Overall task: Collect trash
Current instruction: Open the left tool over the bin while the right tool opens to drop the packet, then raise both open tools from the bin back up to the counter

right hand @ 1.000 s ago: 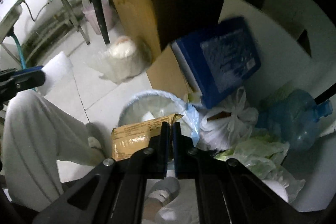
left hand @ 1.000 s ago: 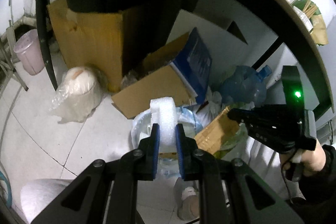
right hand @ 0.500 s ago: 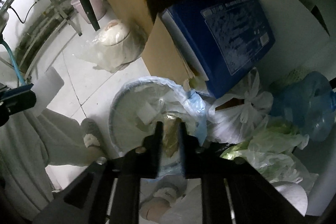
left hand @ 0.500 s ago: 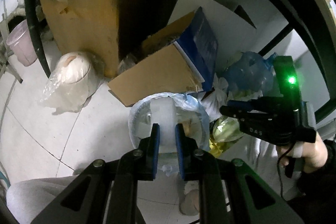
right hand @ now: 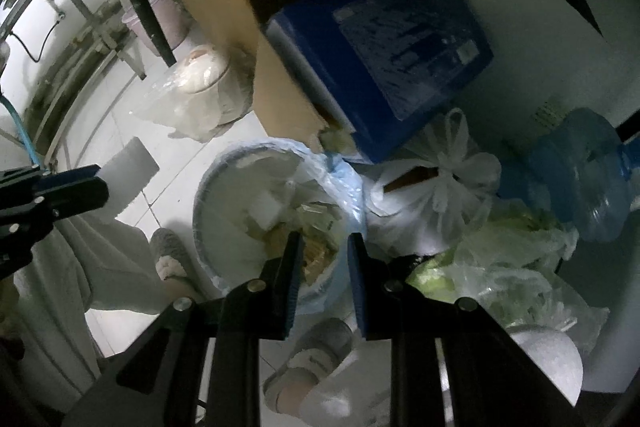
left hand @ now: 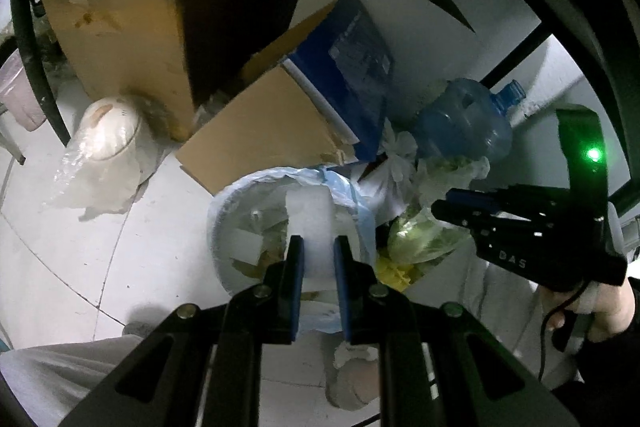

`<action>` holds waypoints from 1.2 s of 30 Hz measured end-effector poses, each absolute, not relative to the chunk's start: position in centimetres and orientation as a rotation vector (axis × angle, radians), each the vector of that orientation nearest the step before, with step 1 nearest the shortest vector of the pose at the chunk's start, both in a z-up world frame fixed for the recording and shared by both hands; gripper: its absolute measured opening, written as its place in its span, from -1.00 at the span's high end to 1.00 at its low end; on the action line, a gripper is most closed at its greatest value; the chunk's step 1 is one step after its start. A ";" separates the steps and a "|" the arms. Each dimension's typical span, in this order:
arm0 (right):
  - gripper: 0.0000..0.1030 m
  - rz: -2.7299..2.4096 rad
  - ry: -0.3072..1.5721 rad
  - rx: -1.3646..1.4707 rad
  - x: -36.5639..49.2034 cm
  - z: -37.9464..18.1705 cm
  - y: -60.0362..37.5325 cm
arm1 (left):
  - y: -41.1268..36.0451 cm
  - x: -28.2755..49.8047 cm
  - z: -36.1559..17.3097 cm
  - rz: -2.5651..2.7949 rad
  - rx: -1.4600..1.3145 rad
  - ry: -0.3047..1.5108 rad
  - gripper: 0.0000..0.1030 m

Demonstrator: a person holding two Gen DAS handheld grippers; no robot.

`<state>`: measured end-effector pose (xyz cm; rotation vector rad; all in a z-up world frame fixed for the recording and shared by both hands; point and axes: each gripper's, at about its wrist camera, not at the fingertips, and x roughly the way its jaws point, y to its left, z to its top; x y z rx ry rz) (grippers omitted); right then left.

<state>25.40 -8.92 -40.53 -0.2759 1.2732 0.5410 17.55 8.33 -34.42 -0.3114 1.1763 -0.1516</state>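
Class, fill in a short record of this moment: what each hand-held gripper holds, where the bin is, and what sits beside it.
Left hand-held gripper: shut on a white foam block, above the bin
Right hand-held gripper: open, jaws just parted, nothing between them
Bin: on the floor, blue liner, trash inside
Beside bin: blue box, tied white bag, water jug

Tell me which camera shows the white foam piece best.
The left wrist view: the white foam piece sits centred between the left tongs, above the trash bin. The right wrist view shows it only side-on, at the left edge.
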 end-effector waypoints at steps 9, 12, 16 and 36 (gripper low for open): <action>0.59 0.541 1.259 -0.213 25.0 -38.7 -11.0 | 7.1 17.5 -32.9 -0.140 -0.284 1.156 0.07; 0.59 0.549 1.251 -0.199 24.5 -38.0 -11.2 | 7.0 17.0 -32.0 -0.136 -0.283 1.144 0.07; 0.59 0.561 1.234 -0.194 23.8 -36.9 -11.3 | 7.0 16.3 -30.9 -0.132 -0.276 1.127 0.07; 0.59 0.609 1.123 -0.208 20.4 -30.6 -10.4 | 7.5 12.9 -26.5 -0.106 -0.268 1.034 0.07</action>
